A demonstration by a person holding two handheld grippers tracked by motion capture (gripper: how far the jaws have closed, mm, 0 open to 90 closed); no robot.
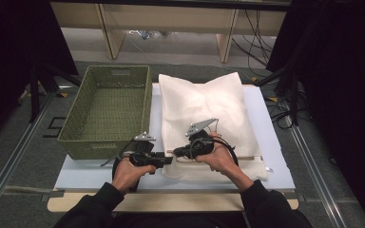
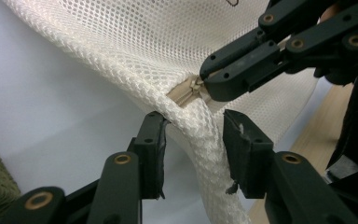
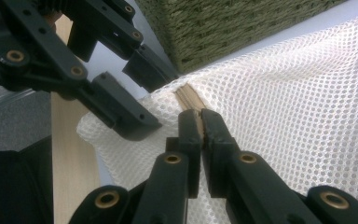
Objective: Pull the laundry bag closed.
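Clearly the right gripper is clenched on the zip pull at the near corner of the white mesh bag, which lies beside the green basket. The left gripper straddles the corner seam, released; it should pinch firmly before any pull.

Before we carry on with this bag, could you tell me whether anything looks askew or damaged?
Nothing looks damaged. The white mesh zip-up bag lies slightly crooked on the pale board, its near-left corner bunched up between the open left tongs. The right tongs are shut on the beige zipper. The green woven basket sits upright.
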